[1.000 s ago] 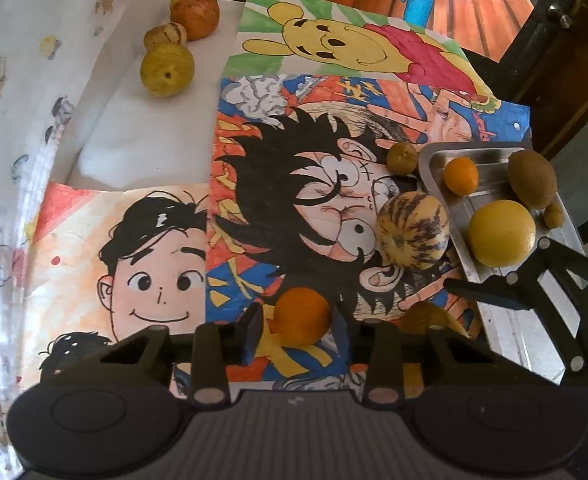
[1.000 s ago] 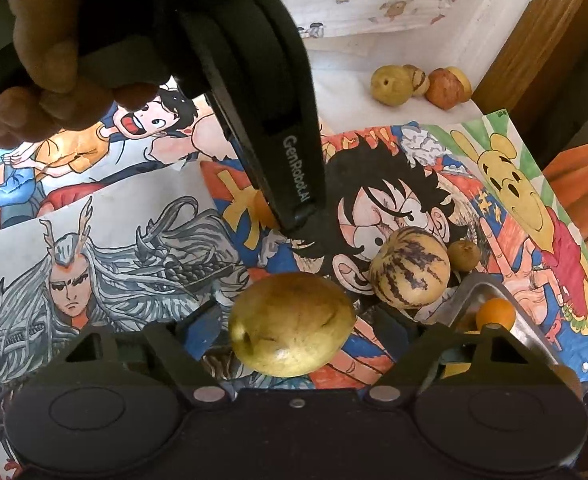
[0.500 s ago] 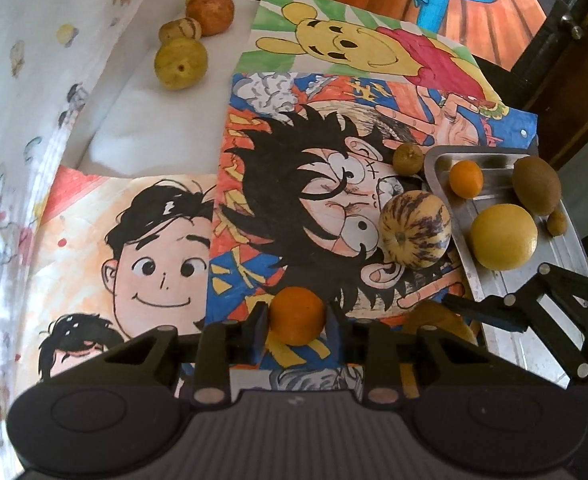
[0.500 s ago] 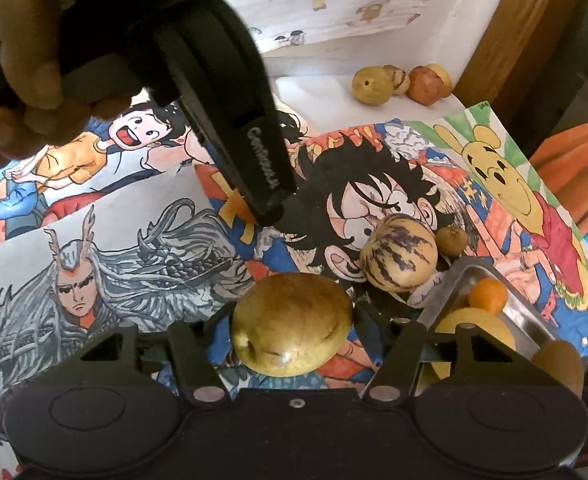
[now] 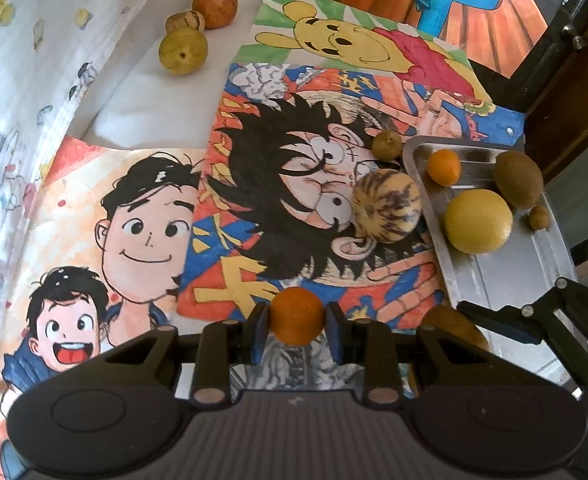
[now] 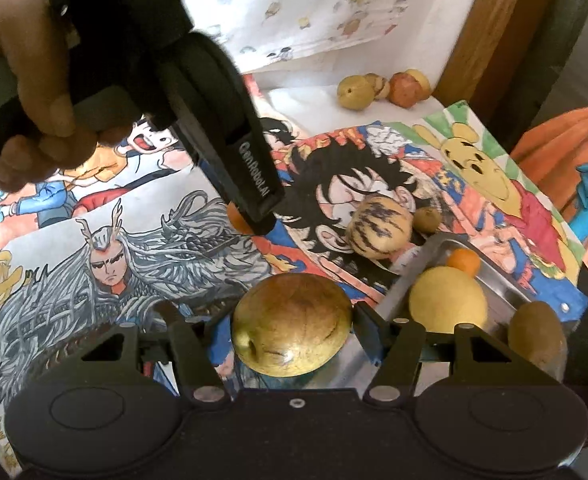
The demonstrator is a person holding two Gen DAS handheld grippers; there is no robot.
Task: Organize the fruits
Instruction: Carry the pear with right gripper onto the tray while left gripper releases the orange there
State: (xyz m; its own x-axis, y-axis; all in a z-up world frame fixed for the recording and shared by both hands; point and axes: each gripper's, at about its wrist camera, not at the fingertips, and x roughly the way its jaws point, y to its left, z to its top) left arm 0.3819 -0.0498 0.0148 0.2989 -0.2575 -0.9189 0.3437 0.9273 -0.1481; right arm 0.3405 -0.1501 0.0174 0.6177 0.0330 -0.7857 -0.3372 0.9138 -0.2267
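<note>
My left gripper [image 5: 297, 322] is shut on a small orange [image 5: 297, 316], held above the cartoon drawings. In the right wrist view the same orange [image 6: 236, 220] peeks out behind the left gripper's finger. My right gripper [image 6: 292, 336] is shut on a large yellow-green fruit [image 6: 292, 335], just left of the metal tray [image 6: 414, 264]. The tray [image 5: 494, 280] holds a small orange [image 5: 444, 166], a yellow round fruit [image 5: 478, 220], a brown kiwi-like fruit [image 5: 519, 178] and a tiny brown one [image 5: 539, 216].
A striped melon [image 5: 386, 206] and a small brown fruit [image 5: 388, 145] lie on the drawings against the tray's left rim. Several fruits [image 5: 183, 50] sit grouped on the white cloth at the far back. A hand [image 6: 34, 92] holds the left gripper. Dark furniture borders the right.
Both grippers closed onto their fruits and lifted them. The right gripper carried the yellow-green fruit closer to the tray; the left gripper drew back toward the near side with the orange.
</note>
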